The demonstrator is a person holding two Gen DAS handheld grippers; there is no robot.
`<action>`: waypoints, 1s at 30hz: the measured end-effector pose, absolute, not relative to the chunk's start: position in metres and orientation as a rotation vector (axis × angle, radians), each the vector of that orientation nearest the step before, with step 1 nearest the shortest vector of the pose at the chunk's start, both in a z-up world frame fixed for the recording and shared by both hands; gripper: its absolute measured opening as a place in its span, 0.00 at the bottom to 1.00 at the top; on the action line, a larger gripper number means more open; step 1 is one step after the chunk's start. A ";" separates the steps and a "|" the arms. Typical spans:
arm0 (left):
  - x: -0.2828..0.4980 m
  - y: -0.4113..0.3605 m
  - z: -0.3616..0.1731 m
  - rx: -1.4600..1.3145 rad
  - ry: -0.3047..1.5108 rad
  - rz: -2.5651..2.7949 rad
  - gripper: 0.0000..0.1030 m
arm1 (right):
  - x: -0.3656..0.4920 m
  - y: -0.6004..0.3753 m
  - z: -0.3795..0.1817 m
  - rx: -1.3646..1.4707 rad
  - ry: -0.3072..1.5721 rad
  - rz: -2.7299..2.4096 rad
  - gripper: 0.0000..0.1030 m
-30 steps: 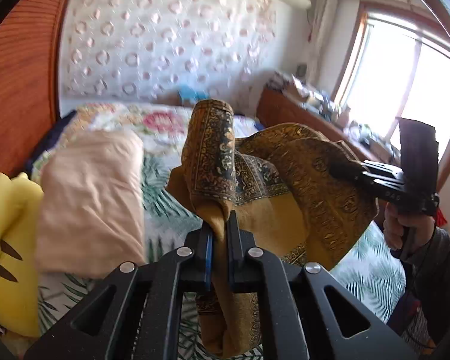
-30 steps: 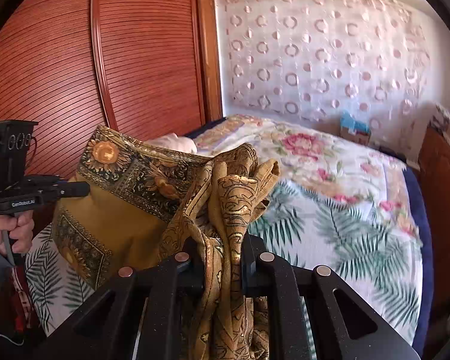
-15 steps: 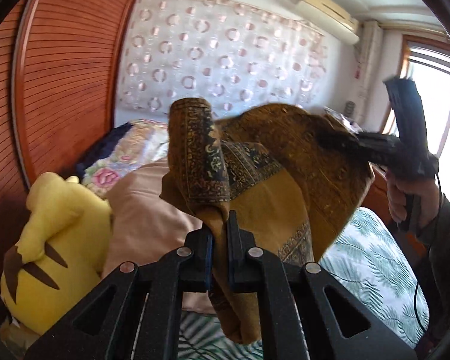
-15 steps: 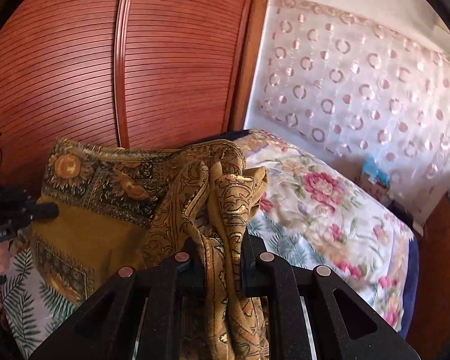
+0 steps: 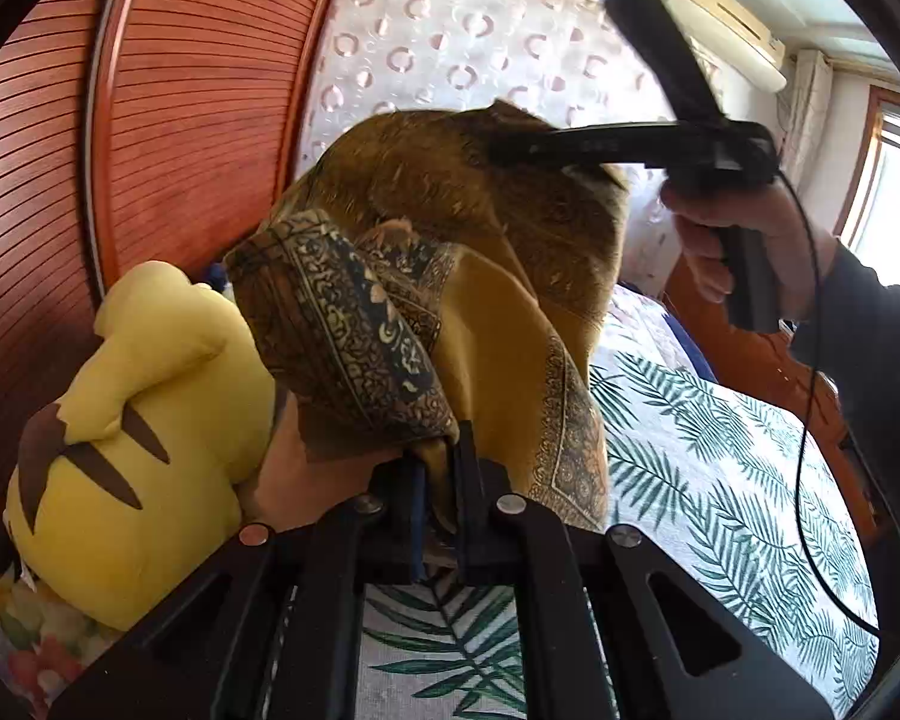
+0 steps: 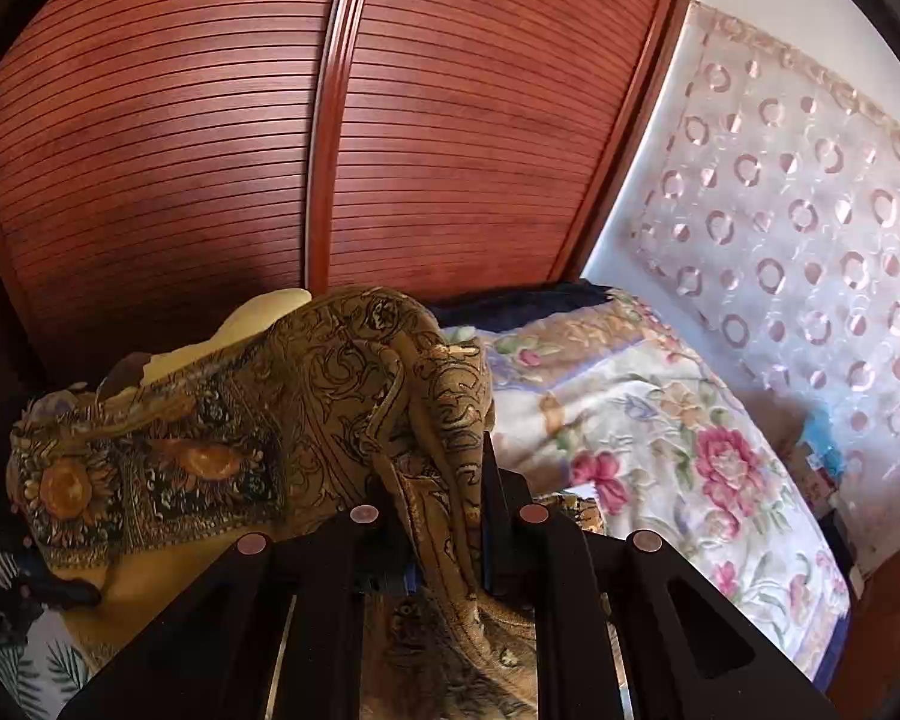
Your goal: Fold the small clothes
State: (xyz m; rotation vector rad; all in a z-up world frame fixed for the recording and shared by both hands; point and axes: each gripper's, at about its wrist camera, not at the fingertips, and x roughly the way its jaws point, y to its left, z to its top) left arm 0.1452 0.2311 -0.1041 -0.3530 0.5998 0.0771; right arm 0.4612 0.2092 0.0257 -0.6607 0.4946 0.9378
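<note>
A mustard-gold patterned scarf point(image 5: 480, 300) with dark ornate borders hangs in the air between both grippers, above the bed. My left gripper point(image 5: 438, 468) is shut on a bunched edge of it at the bottom of the left wrist view. My right gripper point(image 5: 498, 147) comes in from the upper right, held by a hand point(image 5: 720, 234), and pinches the scarf's far top edge. In the right wrist view the scarf point(image 6: 330, 420) drapes over and between the shut jaws of the right gripper point(image 6: 450, 510), its sunflower border off to the left.
A yellow plush toy point(image 5: 132, 438) lies at the left beside a peach pillow point(image 5: 294, 474). The bed carries a palm-leaf sheet point(image 5: 720, 480) and a floral quilt point(image 6: 660, 420). A red slatted wardrobe point(image 6: 330, 120) stands behind; a patterned curtain point(image 6: 810, 210) hangs at the right.
Both grippers swung left toward the wardrobe with the scarf still held. The right gripper rose and came closer over the left one, so the scarf now bunches between them.
</note>
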 end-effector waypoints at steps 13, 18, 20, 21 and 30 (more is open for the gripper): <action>0.131 0.244 -0.108 -0.348 0.597 0.108 0.37 | 0.489 0.199 0.010 -0.549 0.474 0.746 0.40; 0.125 0.250 -0.100 -0.329 0.590 0.129 0.49 | 0.480 0.180 0.006 -0.467 0.501 0.842 0.41; 0.124 0.253 -0.097 -0.314 0.586 0.141 0.61 | 0.478 0.176 -0.006 -0.458 0.540 0.871 0.41; 0.124 0.254 -0.096 -0.312 0.584 0.143 0.72 | 0.478 0.176 -0.015 -0.454 0.560 0.880 0.41; 0.117 0.249 -0.077 -0.217 0.553 0.195 0.85 | 0.515 0.174 -0.062 -0.355 0.631 0.840 0.43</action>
